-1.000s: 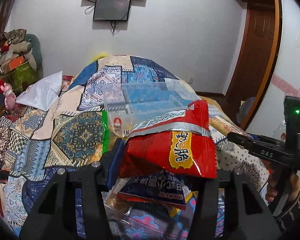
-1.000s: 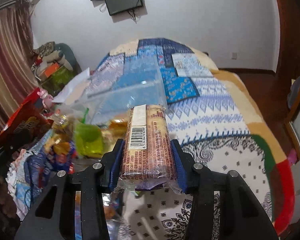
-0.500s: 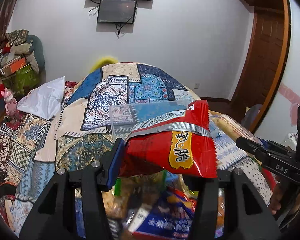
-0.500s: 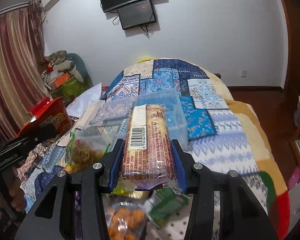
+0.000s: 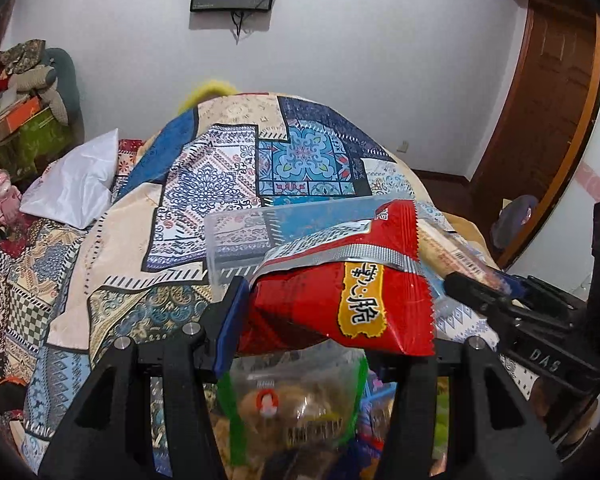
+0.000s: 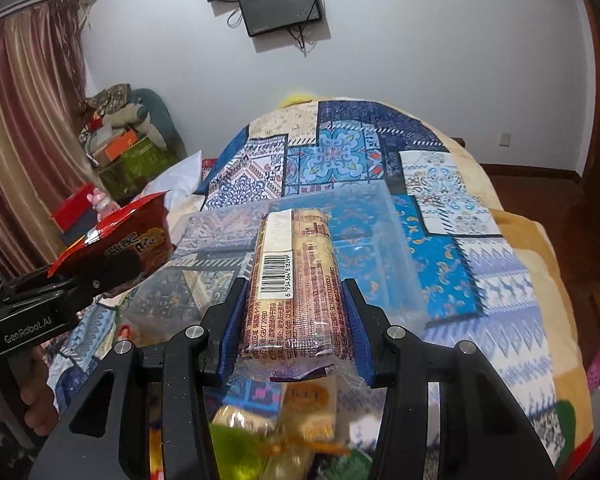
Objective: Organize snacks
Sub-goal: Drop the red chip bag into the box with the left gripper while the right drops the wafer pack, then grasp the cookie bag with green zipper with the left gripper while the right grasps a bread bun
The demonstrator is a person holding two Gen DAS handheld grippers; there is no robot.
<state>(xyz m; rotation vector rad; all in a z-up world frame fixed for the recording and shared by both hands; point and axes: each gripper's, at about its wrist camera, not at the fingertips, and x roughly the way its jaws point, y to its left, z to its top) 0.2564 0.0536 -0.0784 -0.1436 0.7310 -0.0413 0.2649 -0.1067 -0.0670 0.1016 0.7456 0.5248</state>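
My left gripper point(image 5: 328, 320) is shut on a red snack bag point(image 5: 340, 296) and holds it above the bed. The bag also shows at the left of the right wrist view point(image 6: 116, 236). My right gripper point(image 6: 294, 320) is shut on a tan biscuit roll with a barcode point(image 6: 296, 280), also seen at the right of the left wrist view point(image 5: 456, 256). A clear plastic bin point(image 6: 380, 236) lies on the patchwork quilt just beyond both grippers; it shows in the left wrist view point(image 5: 268, 232) too. Loose snack packets point(image 5: 296, 408) lie below the grippers, blurred.
The patchwork quilt point(image 5: 220, 184) covers the bed. A white pillow point(image 5: 76, 184) lies at the left. Piled boxes and bags point(image 6: 124, 148) stand by the curtain. A wooden door point(image 5: 552, 92) is at the right. More packets point(image 6: 268, 432) lie under the right gripper.
Both grippers have risen and tilted up with their snacks still held. The snack pile has dropped lower in both views and the clear bin now sits nearer the fingertips.
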